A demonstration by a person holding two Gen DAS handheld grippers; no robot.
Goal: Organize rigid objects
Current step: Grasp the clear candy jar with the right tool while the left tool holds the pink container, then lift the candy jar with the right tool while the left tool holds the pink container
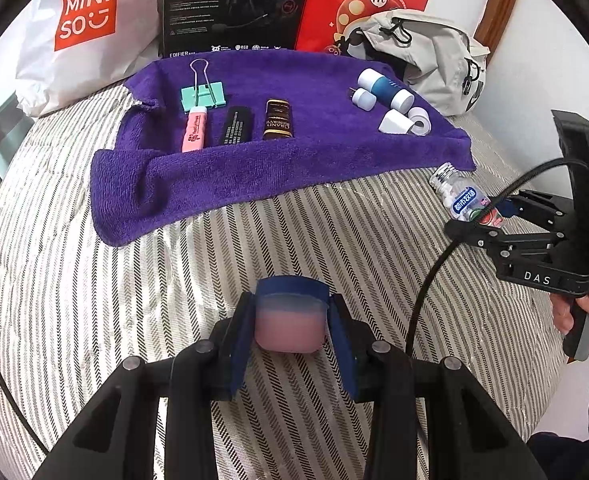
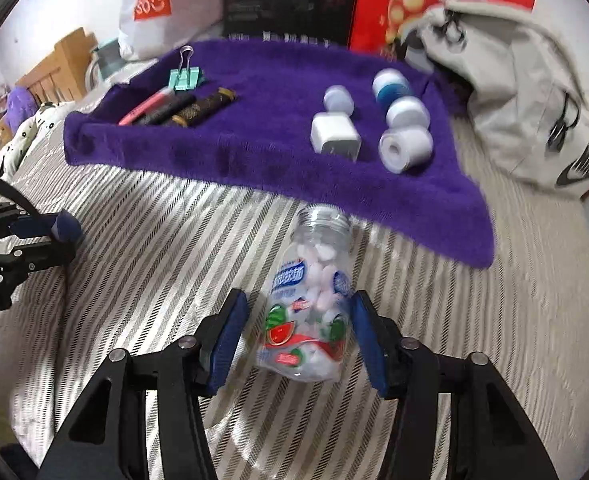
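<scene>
The left hand-held gripper (image 1: 290, 328) is clamped on a small pink jar with a blue lid (image 1: 288, 320), held above the striped bed cover (image 1: 134, 300). The right hand-held gripper (image 2: 300, 336) has its fingers apart on both sides of a clear candy bottle (image 2: 312, 304), which lies on the bed just beside the purple towel (image 2: 254, 152). On the towel lie a green binder clip (image 1: 202, 94) and a white charger (image 2: 334, 134).

Purple terry-cloth towel (image 1: 278, 168), deep rough pile. Striped woven bedcover (image 1: 134, 312), faint sheen. Clear glossy plastic candy bottle (image 2: 312, 300) with a printed film label. Mint-green painted metal binder clip (image 1: 203, 96) with bare wire handles. Matt black plastic gripper frames; blue fingers (image 2: 230, 340) look matt.
</scene>
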